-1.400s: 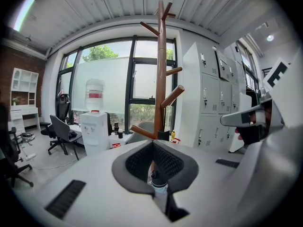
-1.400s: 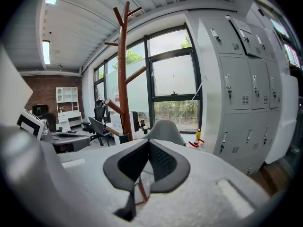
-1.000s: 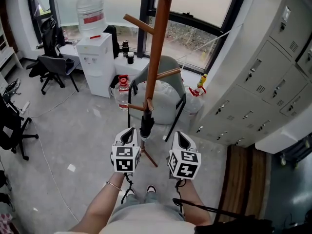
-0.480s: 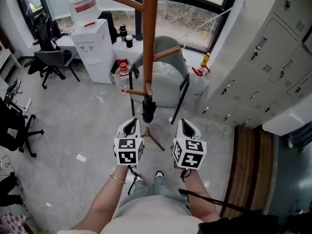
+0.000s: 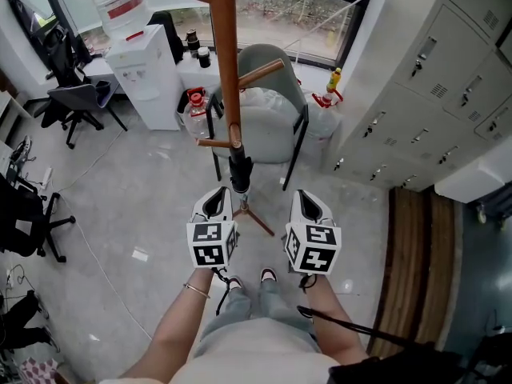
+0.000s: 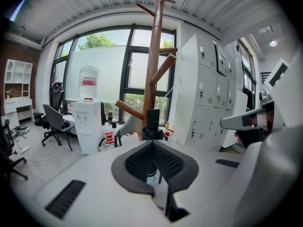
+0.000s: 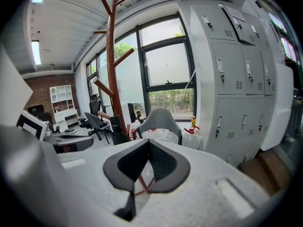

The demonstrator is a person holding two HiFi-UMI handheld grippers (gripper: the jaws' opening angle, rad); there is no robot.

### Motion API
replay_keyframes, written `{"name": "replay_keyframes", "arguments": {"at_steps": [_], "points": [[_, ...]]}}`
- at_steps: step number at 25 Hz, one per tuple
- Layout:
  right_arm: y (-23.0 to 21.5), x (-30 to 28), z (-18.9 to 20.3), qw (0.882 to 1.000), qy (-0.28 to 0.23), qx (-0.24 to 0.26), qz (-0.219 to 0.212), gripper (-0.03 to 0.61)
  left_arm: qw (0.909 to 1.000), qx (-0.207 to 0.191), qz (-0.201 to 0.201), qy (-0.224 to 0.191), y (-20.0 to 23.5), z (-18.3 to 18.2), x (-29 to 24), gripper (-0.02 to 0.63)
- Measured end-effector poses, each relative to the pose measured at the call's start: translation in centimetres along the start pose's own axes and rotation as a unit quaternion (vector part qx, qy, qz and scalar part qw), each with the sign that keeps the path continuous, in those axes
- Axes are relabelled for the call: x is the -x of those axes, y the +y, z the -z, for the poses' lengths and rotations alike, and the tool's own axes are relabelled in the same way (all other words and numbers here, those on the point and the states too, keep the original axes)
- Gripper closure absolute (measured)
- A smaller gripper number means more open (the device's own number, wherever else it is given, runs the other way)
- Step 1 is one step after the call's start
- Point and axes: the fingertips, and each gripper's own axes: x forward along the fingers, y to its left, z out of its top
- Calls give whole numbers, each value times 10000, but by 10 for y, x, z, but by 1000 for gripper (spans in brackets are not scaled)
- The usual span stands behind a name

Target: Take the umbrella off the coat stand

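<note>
We are holding the two grippers side by side in front of the coat stand, a tall wooden pole with slanted pegs that is rising between them in the head view. The umbrella, folded, black and short, is hanging close against the pole just under the lowest peg, above the stand's spread feet. It is sitting a little ahead of the left gripper and to that gripper's right, near it but not touching as far as we are able to tell. The right gripper is pointing past the stand's right side, well clear of the umbrella.

In the left gripper view, the left gripper is showing its dark pads pressed together with nothing pinched between them, and the umbrella is standing straight beyond the tips in front of the coat stand. In the right gripper view, the right gripper is likewise showing its pads meeting, with nothing caught in them, while the coat stand and the umbrella are lying off to its left.

Behind the stand a grey chair is facing us, a white water dispenser is standing at the left by the window, and grey lockers are lining the right wall
</note>
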Motion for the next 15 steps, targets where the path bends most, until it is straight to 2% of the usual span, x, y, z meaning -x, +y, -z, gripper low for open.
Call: {"name": "replay_keyframes", "arguments": {"at_steps": [15], "points": [[-22,1,22,9993,224,-165,242,574,9995,-21,258,184,-9,15,-25,607]]}}
